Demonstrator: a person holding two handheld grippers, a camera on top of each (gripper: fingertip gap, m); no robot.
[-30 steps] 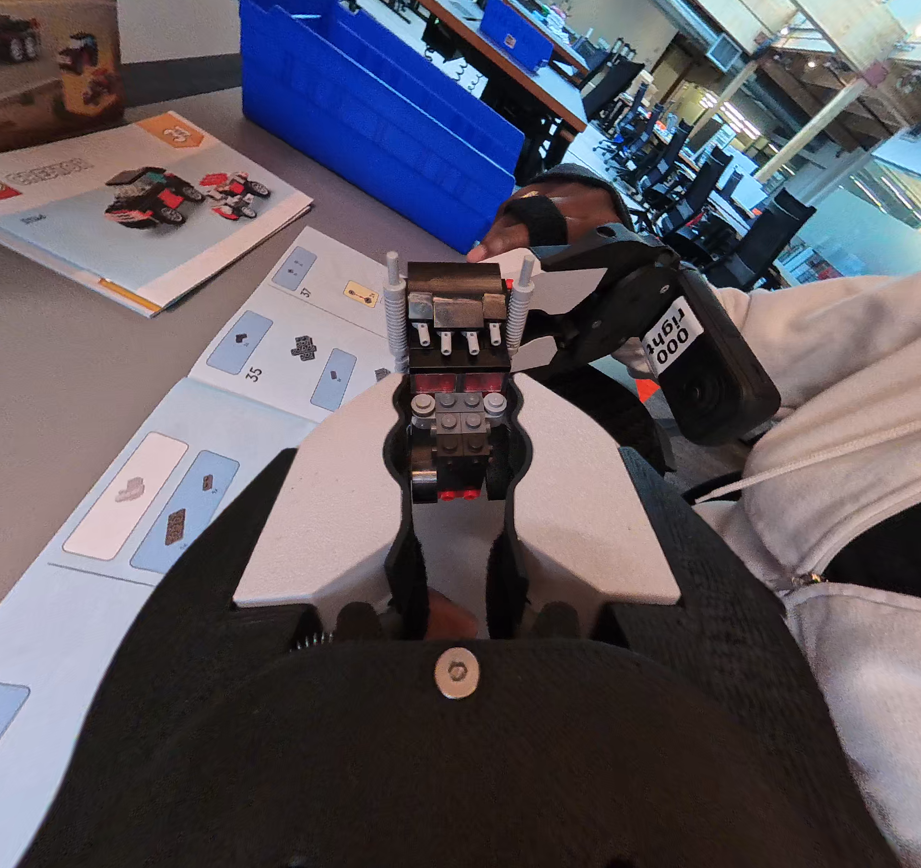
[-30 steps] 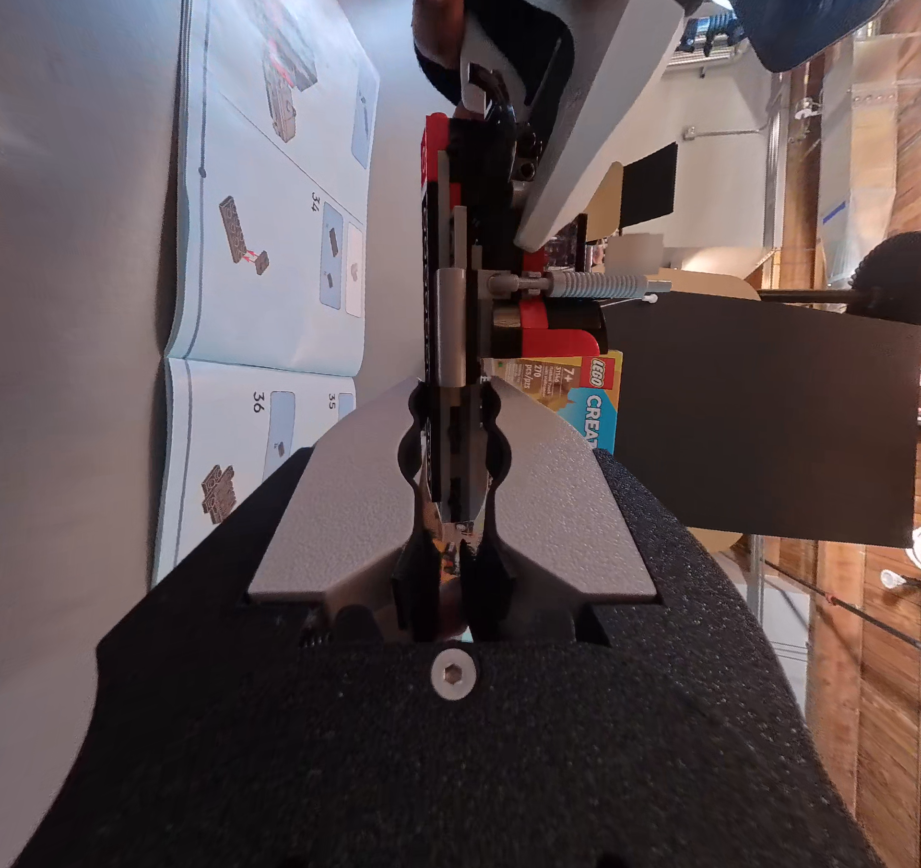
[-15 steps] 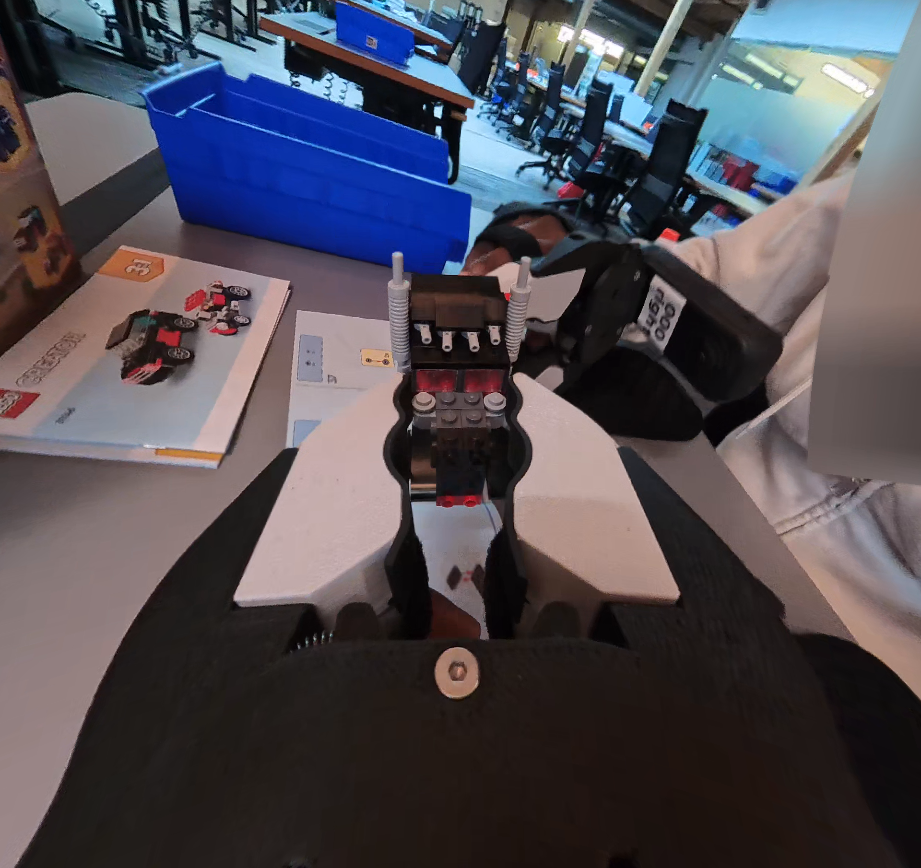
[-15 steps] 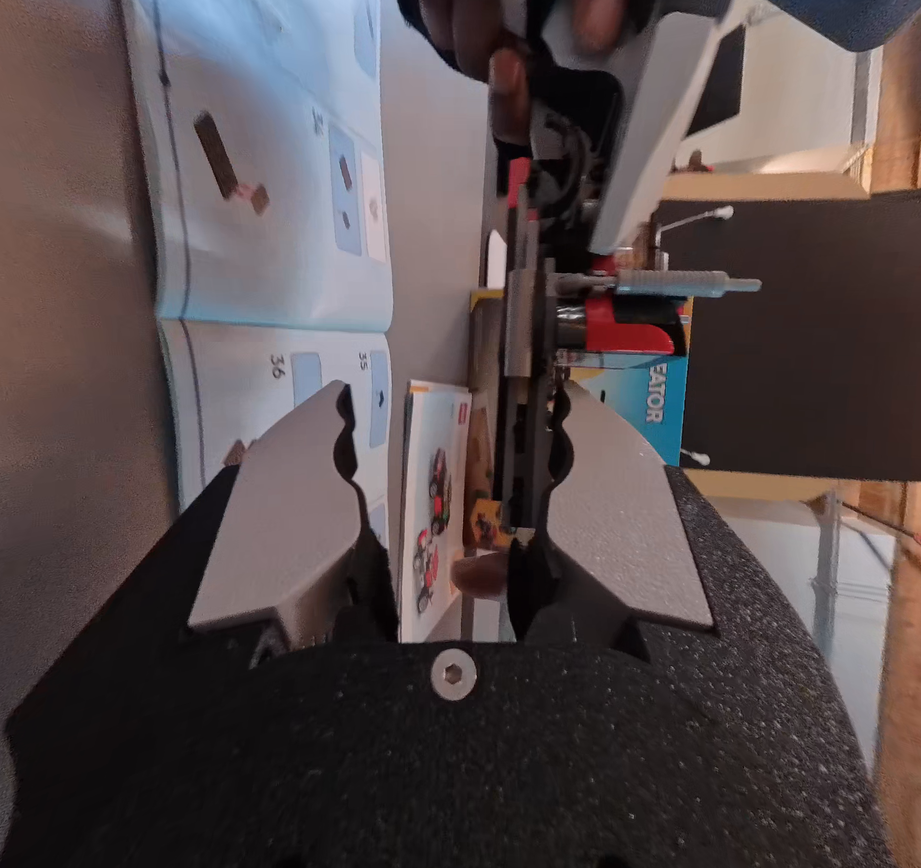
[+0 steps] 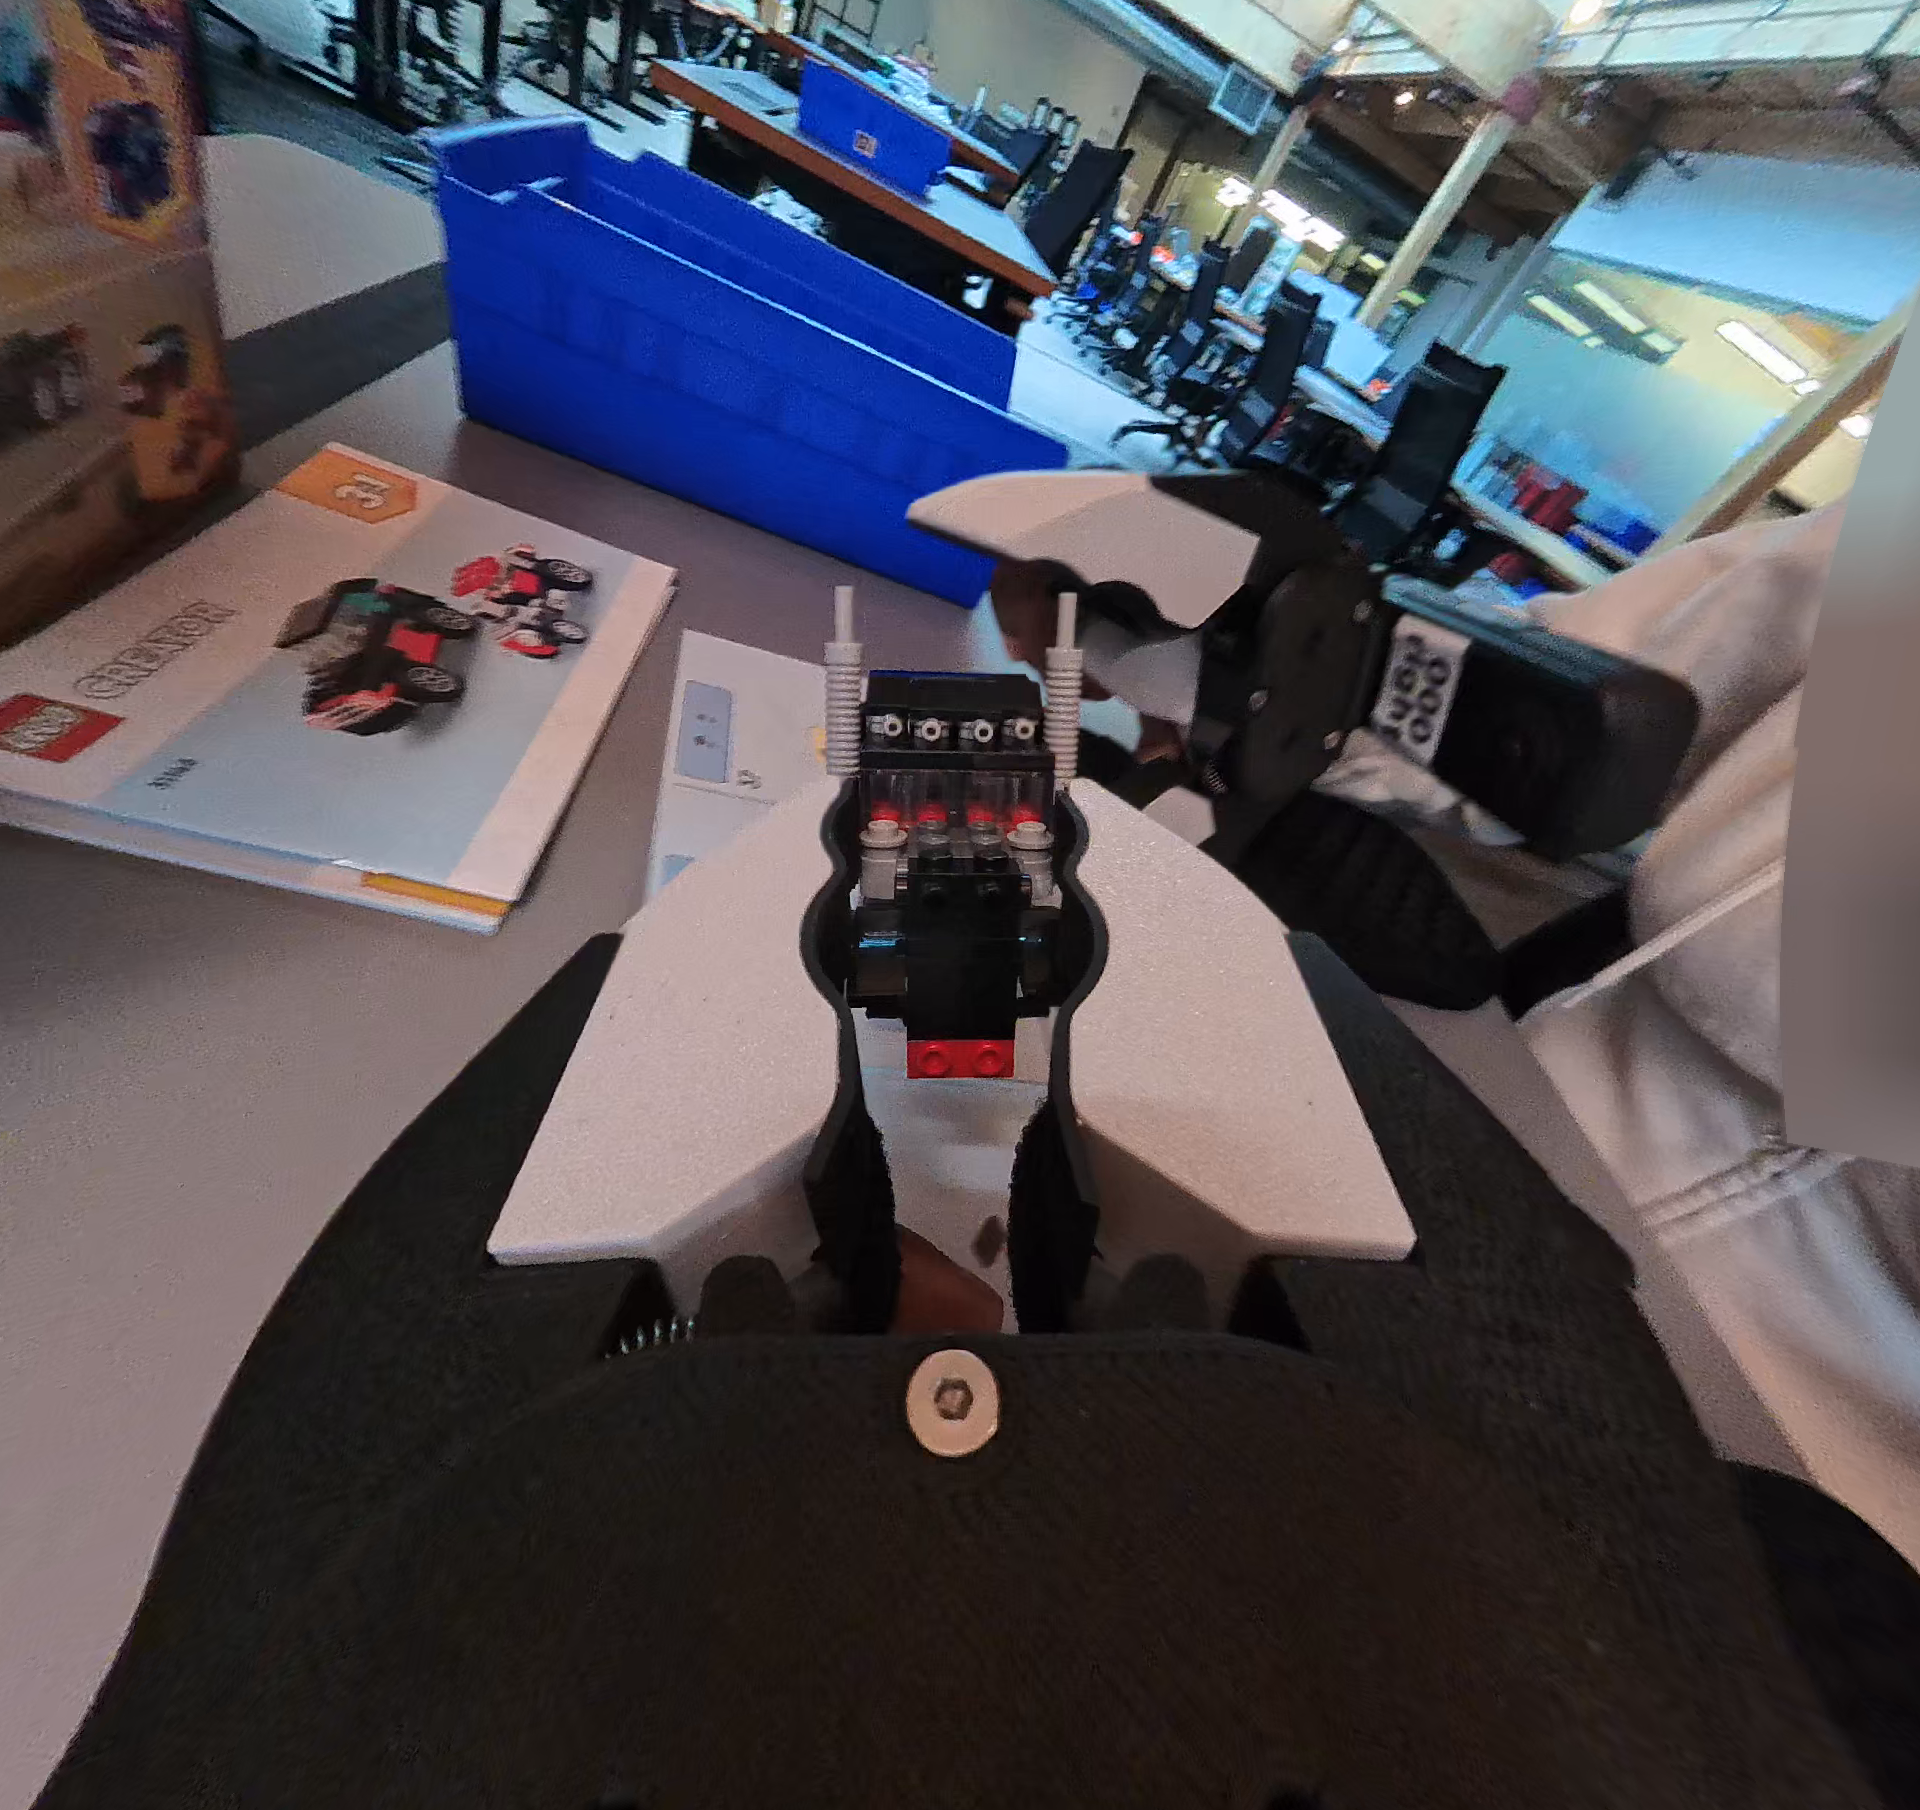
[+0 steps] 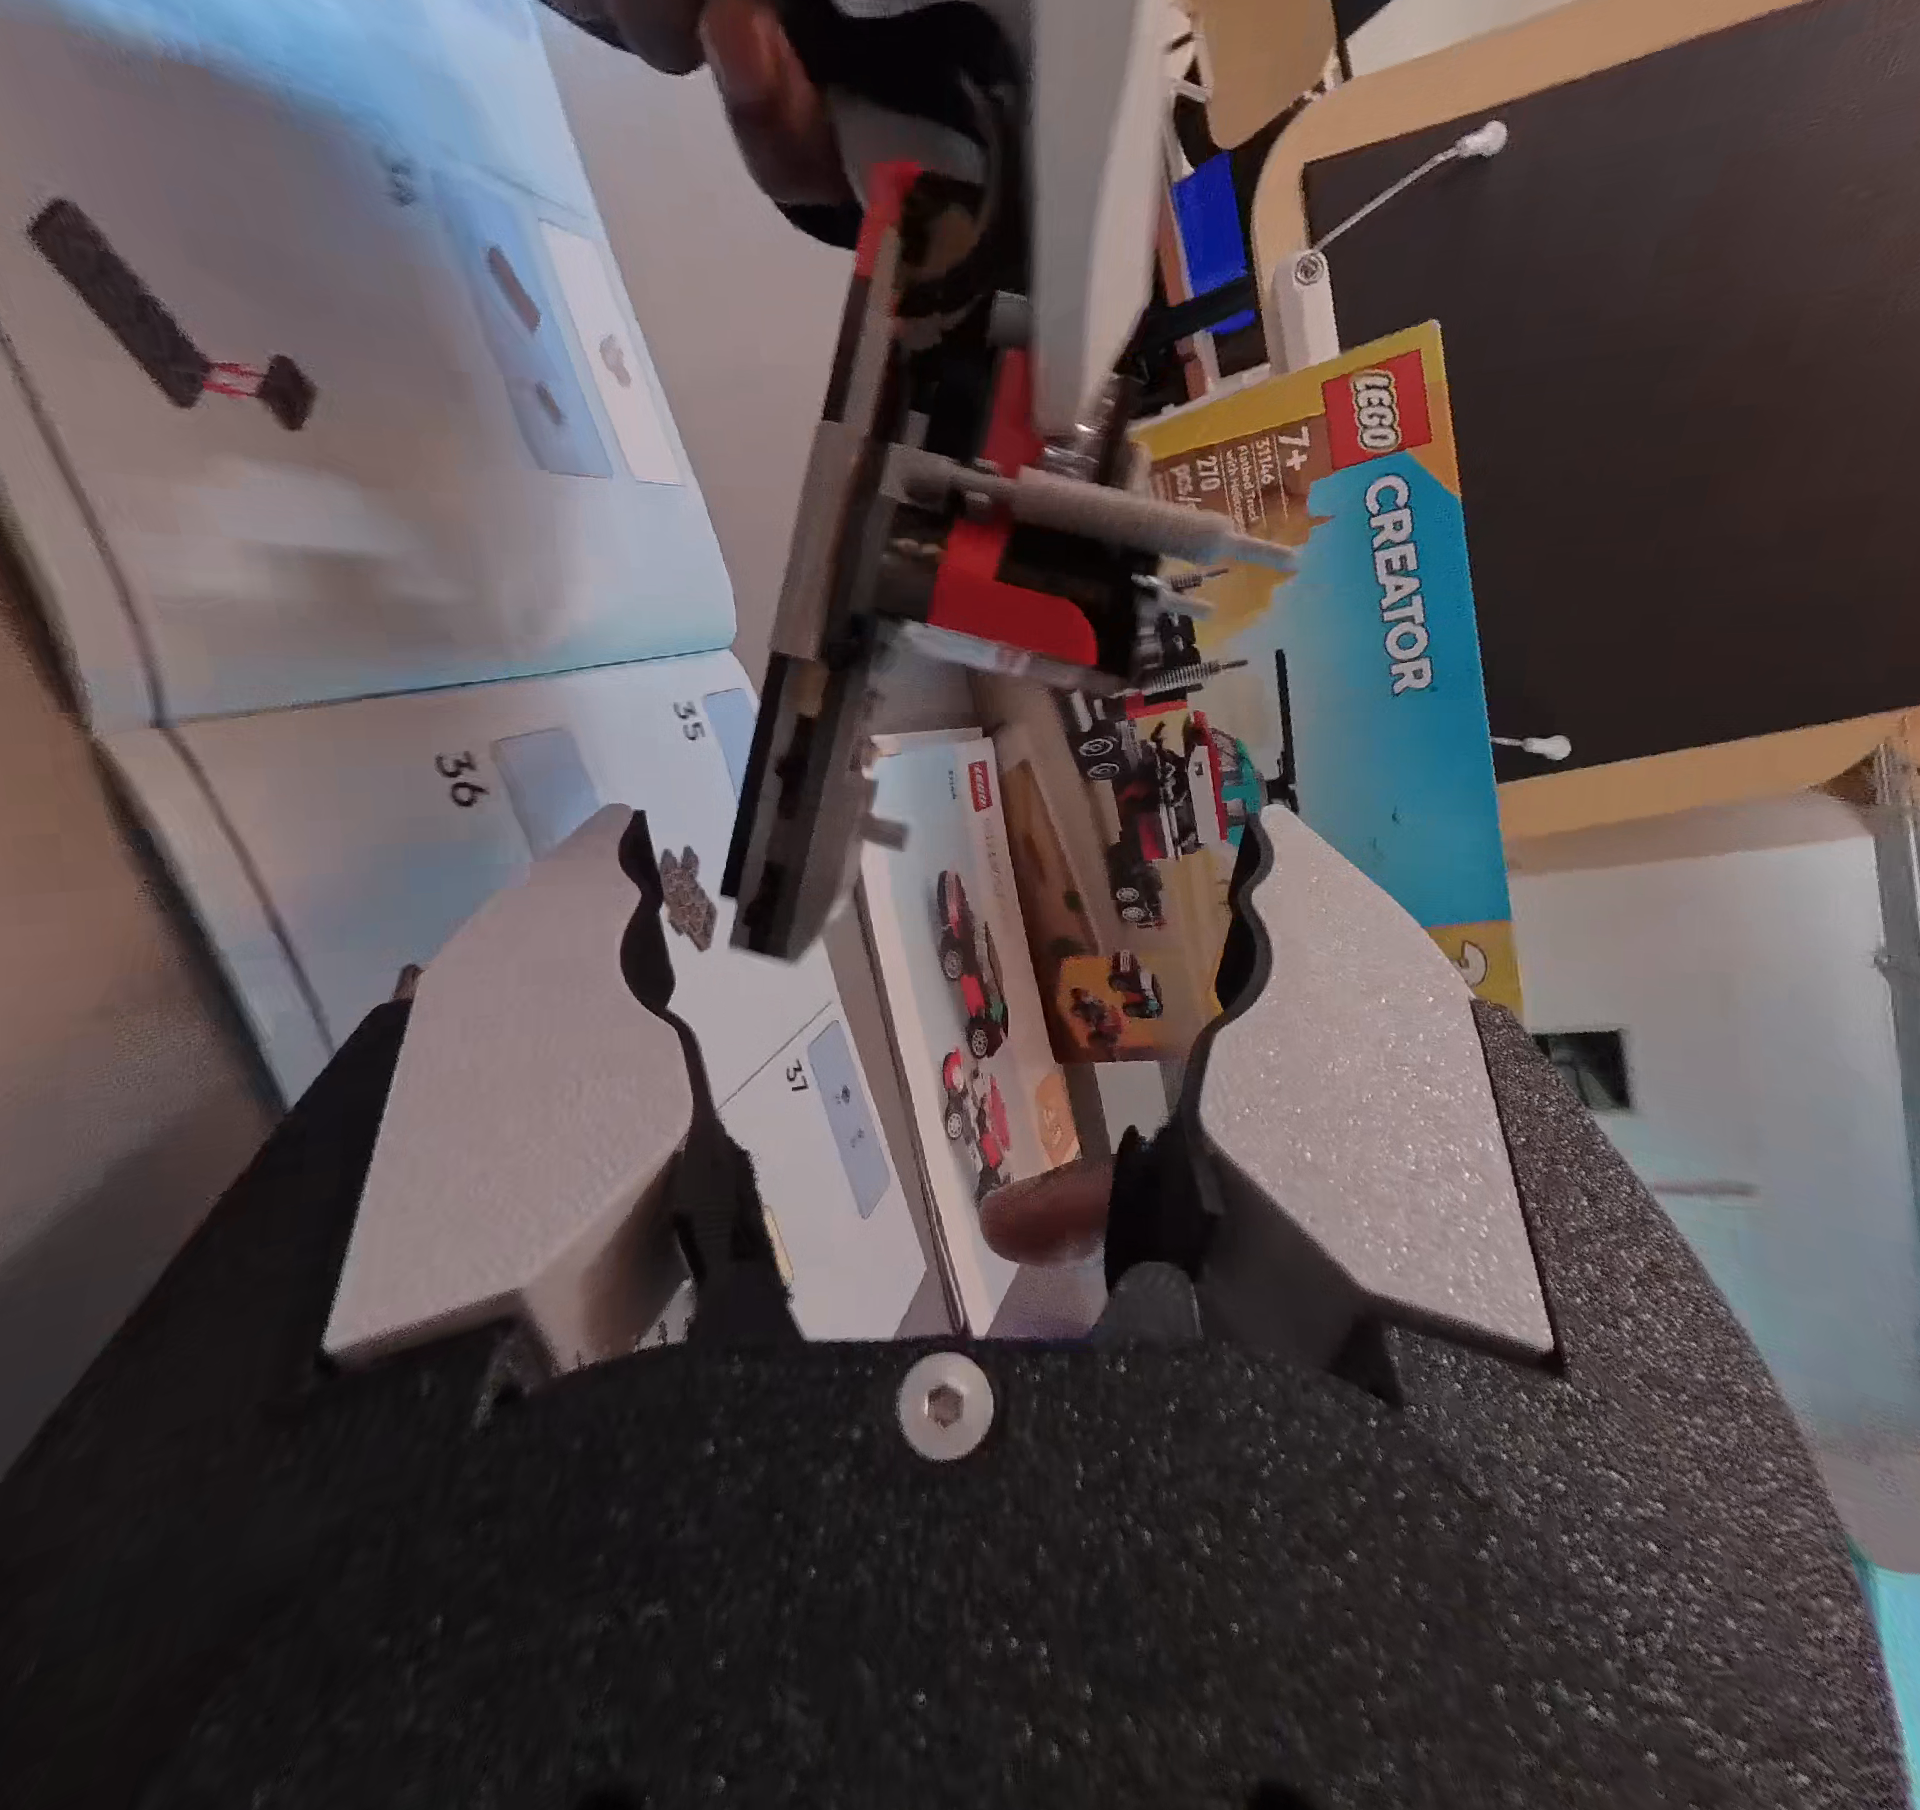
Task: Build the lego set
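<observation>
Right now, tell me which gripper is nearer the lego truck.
Left. The left gripper is clamped on the lego truck; the right gripper stands open, apart from it, the truck's tail end between its fingers.

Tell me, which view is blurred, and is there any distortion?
Right wrist view: motion blur smears the open instruction booklet and the lego model; the open right claw stays sharp. Left wrist view: mostly sharp, wide-angle bending at the edges, lego box soft.

My left side has bare grey worktop [image 5: 156, 1085]. Ahead, a long blue plastic bin [image 5: 727, 378] and a closed printed booklet [image 5: 332, 680] block my way. The open right gripper [image 5: 1081, 597] crowds the right.
</observation>
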